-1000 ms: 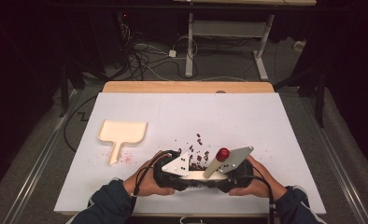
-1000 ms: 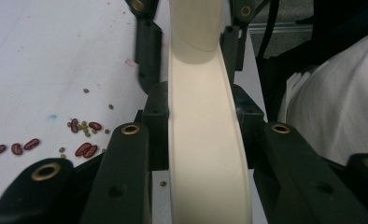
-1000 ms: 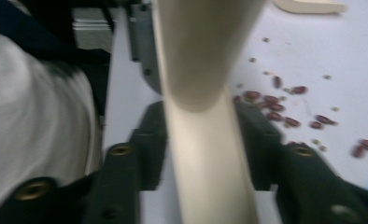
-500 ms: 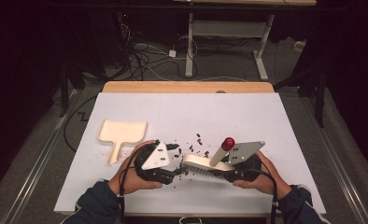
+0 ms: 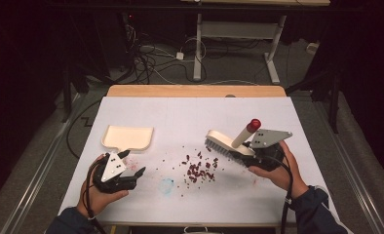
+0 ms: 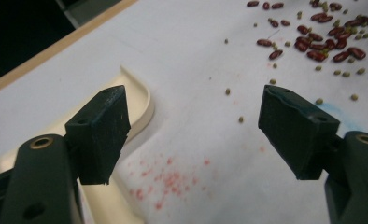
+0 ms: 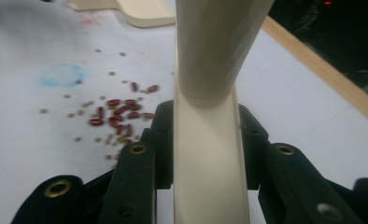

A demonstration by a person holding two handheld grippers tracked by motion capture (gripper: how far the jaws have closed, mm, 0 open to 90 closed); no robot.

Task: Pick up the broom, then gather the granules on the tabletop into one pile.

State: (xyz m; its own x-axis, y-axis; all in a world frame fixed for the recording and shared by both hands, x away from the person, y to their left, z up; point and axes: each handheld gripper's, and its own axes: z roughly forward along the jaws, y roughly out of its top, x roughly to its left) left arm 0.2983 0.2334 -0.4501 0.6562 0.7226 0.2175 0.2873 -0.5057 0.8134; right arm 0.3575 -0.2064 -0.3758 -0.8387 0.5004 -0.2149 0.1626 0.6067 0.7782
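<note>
Gripped by its flat back, a cream brush with grey bristles and a red-tipped handle hangs just above the white table; its back runs between the pads. My right gripper is shut on it, and its jaws have just been closing tighter. Red beans and small green ones lie scattered mid-table. At the left lies a cream dustpan. My left gripper hovers at its near edge; its jaws have just been opening, with nothing between them.
The white table sheet carries a blue smudge and pink stains near the dustpan. A wooden strip runs along the far edge. Cables and a desk frame stand on the floor beyond.
My left gripper has come away from the brush, opened, and moved left to the dustpan. My right gripper has carried the brush right and slightly up, away from the beans.
</note>
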